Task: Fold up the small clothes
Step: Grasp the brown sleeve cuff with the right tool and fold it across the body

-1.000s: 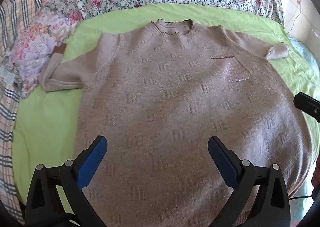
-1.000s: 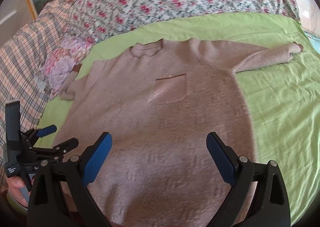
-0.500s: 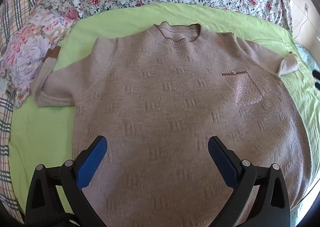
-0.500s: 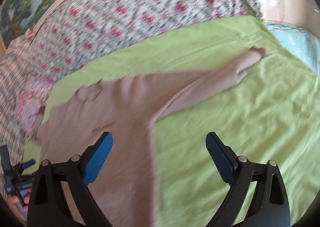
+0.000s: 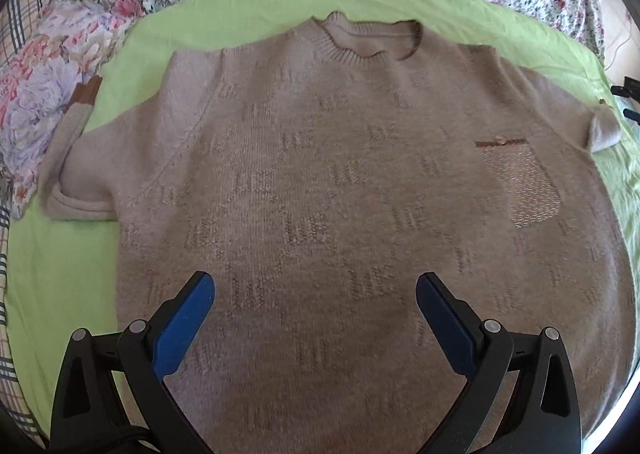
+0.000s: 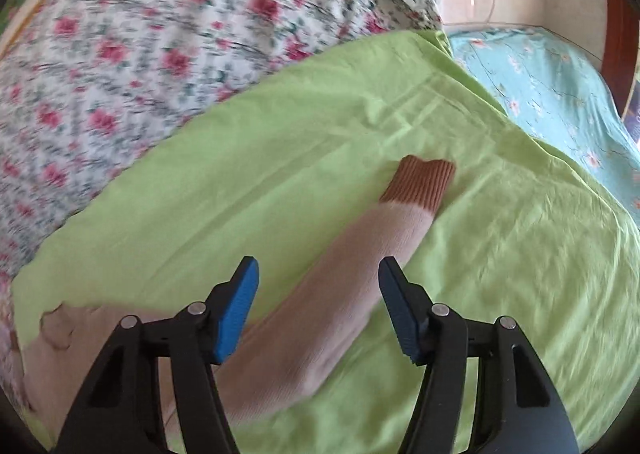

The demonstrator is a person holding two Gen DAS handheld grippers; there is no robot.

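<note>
A beige knit sweater [image 5: 340, 182] lies flat, front up, on a green sheet [image 5: 56, 274], neck opening [image 5: 372, 40] at the far side and a chest pocket [image 5: 516, 182] at the right. Its left sleeve [image 5: 72, 134] bends up toward a floral pillow. My left gripper [image 5: 314, 310] hovers open over the lower body, nothing between its fingers. In the right wrist view the other sleeve [image 6: 340, 286] stretches out to a brown ribbed cuff [image 6: 420, 182]. My right gripper [image 6: 318, 294] straddles that sleeve above it, jaws closing, pads not pressing it.
A rose-patterned quilt [image 6: 160, 34] lies bunched along the far edge of the green sheet [image 6: 520, 254]. A floral pillow [image 5: 44, 94] and a plaid cloth [image 5: 8, 294] lie at the left. A turquoise flowered sheet [image 6: 560, 94] covers the bed at the far right.
The right gripper swung right from the sweater's body to over the outstretched sleeve, and its jaws narrowed. The left gripper drifted slightly forward over the sweater and stayed open.
</note>
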